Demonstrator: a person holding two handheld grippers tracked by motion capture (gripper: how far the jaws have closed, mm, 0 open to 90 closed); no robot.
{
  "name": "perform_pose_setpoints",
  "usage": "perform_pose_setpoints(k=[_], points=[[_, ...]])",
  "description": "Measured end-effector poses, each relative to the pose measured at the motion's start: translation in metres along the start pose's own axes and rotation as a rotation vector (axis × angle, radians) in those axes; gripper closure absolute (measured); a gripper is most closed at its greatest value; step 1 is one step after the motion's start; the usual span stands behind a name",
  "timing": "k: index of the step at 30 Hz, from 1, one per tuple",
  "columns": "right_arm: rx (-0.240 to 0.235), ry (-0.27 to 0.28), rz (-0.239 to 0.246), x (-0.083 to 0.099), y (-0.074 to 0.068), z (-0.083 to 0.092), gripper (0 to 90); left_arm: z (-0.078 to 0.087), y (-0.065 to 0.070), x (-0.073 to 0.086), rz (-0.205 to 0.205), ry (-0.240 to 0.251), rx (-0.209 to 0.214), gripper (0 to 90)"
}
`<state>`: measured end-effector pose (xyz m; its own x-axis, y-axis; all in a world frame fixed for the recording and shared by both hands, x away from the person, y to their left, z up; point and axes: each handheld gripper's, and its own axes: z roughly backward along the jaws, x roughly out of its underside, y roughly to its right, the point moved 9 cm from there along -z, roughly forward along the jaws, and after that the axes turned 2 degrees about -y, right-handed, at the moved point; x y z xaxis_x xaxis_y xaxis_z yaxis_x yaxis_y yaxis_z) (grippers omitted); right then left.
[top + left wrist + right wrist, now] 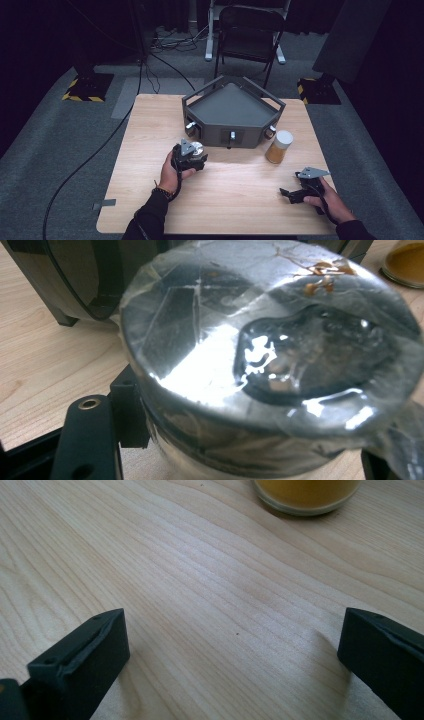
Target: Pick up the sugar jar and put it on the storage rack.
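Got my left gripper (196,156) clamped on the foil-topped jar (270,355), right gripper (292,195) spread wide over the pale wood table (150,145); dark room, grey carpet (60,135).

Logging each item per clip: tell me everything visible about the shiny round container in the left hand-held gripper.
The container is a squat, round, silvery jar with a flat glossy top under wrinkled clear film, with a few brown smears near its far edge. It stands upright on the wooden table, just in front of the dark grey rack. The left hand-held gripper is shut on its sides.
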<state>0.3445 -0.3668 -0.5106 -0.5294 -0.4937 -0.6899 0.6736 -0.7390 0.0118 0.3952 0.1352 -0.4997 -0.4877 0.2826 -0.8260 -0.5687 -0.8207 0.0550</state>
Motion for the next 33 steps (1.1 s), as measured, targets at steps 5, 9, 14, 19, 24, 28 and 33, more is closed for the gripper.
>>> perform_pose_setpoints(k=[5, 9, 14, 19, 24, 28, 33], points=[[0.0, 0.0, 0.0, 0.0, 0.0, 0.0, 0.0, 0.003, -0.001, -0.002, 0.012, 0.021, 0.0, 30.6], [-0.001, 0.0, 0.001, 0.0, 0.0, 0.0, 0.0, 0.007, -0.001, -0.005, 0.002, 0.03, -0.005, 30.6], [-0.001, 0.0, 0.001, 0.0, 0.0, 0.0, 0.0, 0.011, 0.002, -0.009, -0.014, 0.034, 0.0, 30.6], [-0.001, 0.0, 0.001, 0.0, 0.0, 0.0, 0.0, 0.014, 0.005, -0.015, -0.028, 0.036, 0.011, 30.6], [-0.001, 0.0, 0.001, 0.0, 0.0, 0.0, 0.0, 0.016, 0.011, -0.022, -0.053, 0.038, 0.02, 30.6], [-0.001, 0.0, 0.001, 0.0, 0.0, 0.0, 0.0, 0.017, 0.016, -0.027, -0.058, 0.042, 0.031, 30.6], [-0.001, 0.0, 0.001, 0.0, 0.0, 0.0, 0.0, 0.017, 0.021, -0.034, -0.056, 0.047, 0.043, 30.7]])
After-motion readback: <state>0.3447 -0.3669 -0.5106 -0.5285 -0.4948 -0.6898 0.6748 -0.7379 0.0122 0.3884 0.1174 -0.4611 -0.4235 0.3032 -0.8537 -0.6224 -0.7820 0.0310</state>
